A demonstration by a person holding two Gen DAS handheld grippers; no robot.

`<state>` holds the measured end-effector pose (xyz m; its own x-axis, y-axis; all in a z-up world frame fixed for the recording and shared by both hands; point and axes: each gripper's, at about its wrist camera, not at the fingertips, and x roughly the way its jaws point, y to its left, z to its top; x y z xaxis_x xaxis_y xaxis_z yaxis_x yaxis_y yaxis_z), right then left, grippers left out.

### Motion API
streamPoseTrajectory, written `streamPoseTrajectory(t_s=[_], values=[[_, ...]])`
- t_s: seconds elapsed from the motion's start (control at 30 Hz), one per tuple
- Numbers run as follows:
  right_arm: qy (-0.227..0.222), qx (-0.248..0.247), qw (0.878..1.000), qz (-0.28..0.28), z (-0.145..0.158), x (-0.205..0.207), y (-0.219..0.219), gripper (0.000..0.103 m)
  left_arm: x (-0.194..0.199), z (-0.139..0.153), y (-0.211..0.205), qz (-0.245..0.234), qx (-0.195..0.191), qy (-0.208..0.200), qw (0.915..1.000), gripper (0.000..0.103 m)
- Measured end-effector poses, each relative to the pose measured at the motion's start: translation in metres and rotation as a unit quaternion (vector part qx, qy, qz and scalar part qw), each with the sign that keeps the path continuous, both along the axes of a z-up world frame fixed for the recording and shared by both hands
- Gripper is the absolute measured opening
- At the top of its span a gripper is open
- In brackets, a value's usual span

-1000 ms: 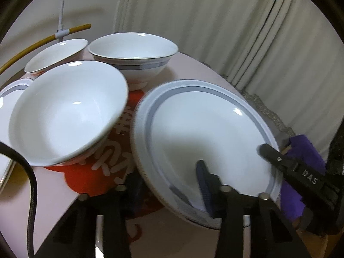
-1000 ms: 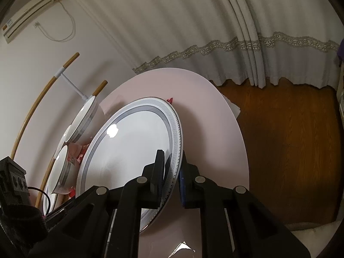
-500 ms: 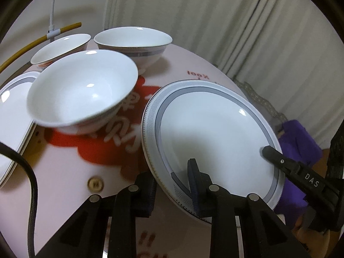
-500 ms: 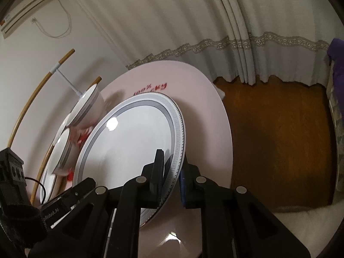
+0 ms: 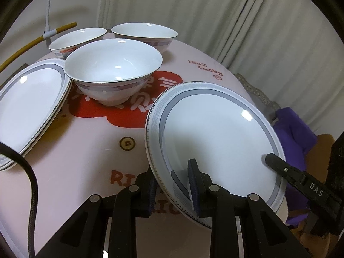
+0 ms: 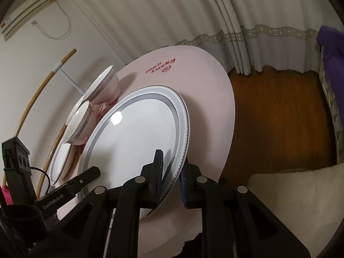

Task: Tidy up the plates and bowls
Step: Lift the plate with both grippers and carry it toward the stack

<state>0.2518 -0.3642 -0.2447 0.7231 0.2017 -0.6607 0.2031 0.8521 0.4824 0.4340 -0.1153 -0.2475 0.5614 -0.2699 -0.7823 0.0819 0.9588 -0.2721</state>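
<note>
My left matte black plastic two-finger gripper (image 5: 172, 179) has silver round screws, dark blue ribbed pads and a trailing black cable (image 5: 32, 185). My right black gripper (image 6: 171, 172) matches; white "DAS" lettering marks one finger.

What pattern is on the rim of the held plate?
A grey Greek-key band on the white plate, clearest in the left wrist view.

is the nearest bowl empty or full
Empty: the nearest bowl stands upright on the table with a bare white inside.
</note>
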Motion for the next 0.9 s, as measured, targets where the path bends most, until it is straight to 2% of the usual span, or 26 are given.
streamPoseTrajectory(t_s=[0.23,0.37,0.9], values=[[-0.005,-0.004,1.0,-0.016,-0.001,0.01,-0.007,0.017,0.003,-0.003,-0.005,-0.001,0.011,-0.008,0.9999,0.026],[-0.012,-0.005,1.0,-0.018,-0.001,0.013,-0.01,0.013,0.007,-0.004,-0.007,-0.011,0.018,-0.011,0.9997,0.026],[-0.018,-0.033,0.999,-0.017,0.002,-0.002,0.004,0.014,-0.007,0.001,0.013,-0.044,-0.005,-0.029,0.9986,0.019]])
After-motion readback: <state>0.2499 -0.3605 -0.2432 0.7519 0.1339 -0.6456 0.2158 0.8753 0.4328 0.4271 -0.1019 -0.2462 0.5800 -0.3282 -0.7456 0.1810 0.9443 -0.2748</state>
